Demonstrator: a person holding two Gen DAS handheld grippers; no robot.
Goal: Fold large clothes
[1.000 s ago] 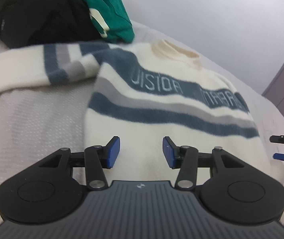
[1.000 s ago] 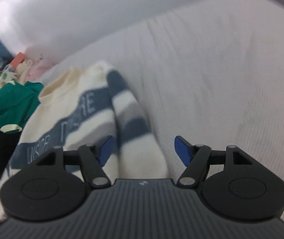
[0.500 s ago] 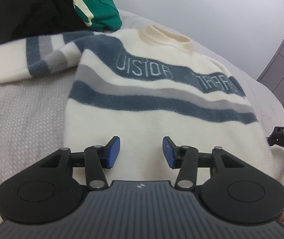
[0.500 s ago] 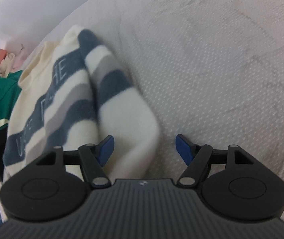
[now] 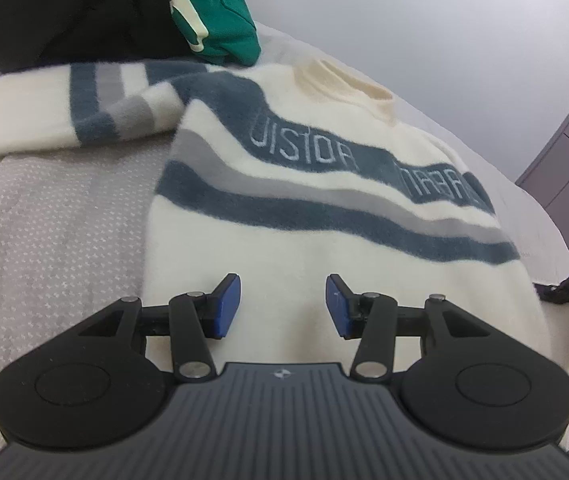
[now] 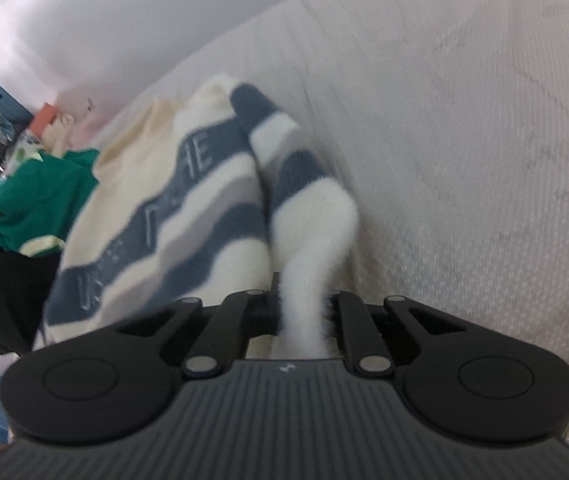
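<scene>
Cream striped sweater (image 5: pixel 324 208) flat on bed; right gripper (image 6: pixel 304 312) clamped on its sleeve (image 6: pixel 308 232); left gripper (image 5: pixel 283 308) spread wide, empty.

You see a black garment (image 5: pixel 64 12) and a green garment (image 5: pixel 216 8) heaped together on the grey bedspread (image 5: pixel 44 220), with a white wall (image 5: pixel 424 40) and purple cabinet (image 5: pixel 568 168) behind.

Left wrist view low over the striped sweater's (image 5: pixel 324 216) hem, facing its collar and the wall, right wrist view close at its sleeve, facing along the bed (image 6: pixel 464 160), both sharing sweater and green garment (image 5: pixel 220 8).
</scene>
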